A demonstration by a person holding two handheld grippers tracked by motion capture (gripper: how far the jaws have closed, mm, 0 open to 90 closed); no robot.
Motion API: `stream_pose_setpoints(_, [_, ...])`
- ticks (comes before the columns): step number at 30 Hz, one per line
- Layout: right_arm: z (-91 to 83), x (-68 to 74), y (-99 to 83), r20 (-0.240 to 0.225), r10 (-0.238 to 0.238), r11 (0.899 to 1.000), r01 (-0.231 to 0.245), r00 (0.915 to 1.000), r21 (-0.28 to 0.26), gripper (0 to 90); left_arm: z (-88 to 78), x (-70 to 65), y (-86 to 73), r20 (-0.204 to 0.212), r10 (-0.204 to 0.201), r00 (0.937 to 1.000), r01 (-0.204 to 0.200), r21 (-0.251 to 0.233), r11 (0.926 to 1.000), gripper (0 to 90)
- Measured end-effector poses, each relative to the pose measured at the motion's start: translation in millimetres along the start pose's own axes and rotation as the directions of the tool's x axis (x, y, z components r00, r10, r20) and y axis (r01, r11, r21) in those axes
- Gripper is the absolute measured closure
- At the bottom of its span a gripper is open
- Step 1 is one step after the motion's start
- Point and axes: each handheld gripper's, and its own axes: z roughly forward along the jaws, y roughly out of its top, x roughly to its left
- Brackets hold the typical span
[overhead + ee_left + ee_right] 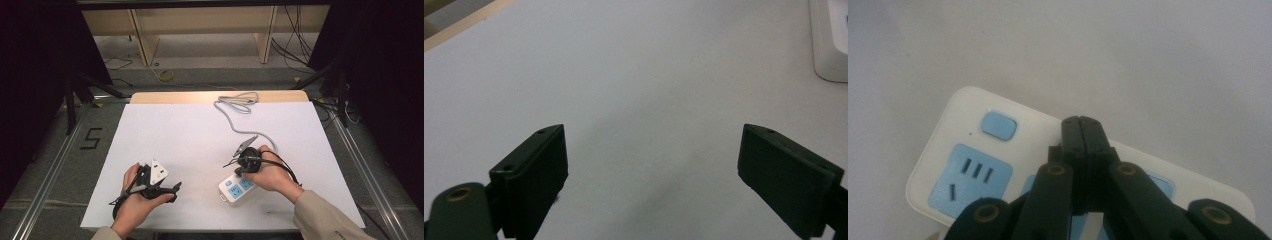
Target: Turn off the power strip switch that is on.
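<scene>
A white power strip (235, 189) with blue sockets lies near the table's front edge, right of centre. Its grey cable (235, 117) runs to a coil at the far edge. My right gripper (240, 171) points down over the strip, jaws shut with nothing between them. In the right gripper view the closed tips (1082, 122) hover over the strip (948, 165), just right of its blue switch (998, 125) and above a blue socket (970, 180). My left gripper (176, 192) rests at the front left, open and empty (653, 132), pointing toward the strip's end (829, 45).
A white sheet (200, 135) covers the table, with a wooden strip (175, 97) bare along the far edge. Beyond stand a wooden shelf frame (145, 40) and loose cables (295, 45) on the floor. Metal rails (55, 165) run along both sides.
</scene>
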Motion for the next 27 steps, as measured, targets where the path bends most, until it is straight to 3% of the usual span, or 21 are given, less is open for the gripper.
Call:
stream_pose_setpoints(9, [-0.7,-0.1,-0.5,0.003,0.001,1.0,-0.001,1.0,-0.006,90.0,-0.1,0.1,0.1,0.0,0.002,1.0,-0.002,0.0,1.0,12.3])
stream_pose_setpoints(10, [-2.7,-0.9,-0.4,-0.002,0.001,0.999,-0.001,1.0,-0.033,90.0,-0.3,0.0,0.1,0.001,0.001,1.0,-0.001,-0.001,1.0,12.3])
stream_pose_setpoints(16, [-7.2,0.7,-0.4,-0.004,-0.005,0.999,0.005,1.0,-0.039,90.0,-0.3,0.0,0.2,0.002,0.003,1.0,-0.003,-0.001,1.0,12.3])
stream_pose_setpoints(27, [-21.7,-7.9,-7.8,-0.006,0.017,0.993,-0.018,0.9998,-0.121,90.0,0.0,-0.1,0.2,0.002,-0.001,1.0,0.001,0.0,1.0,12.3])
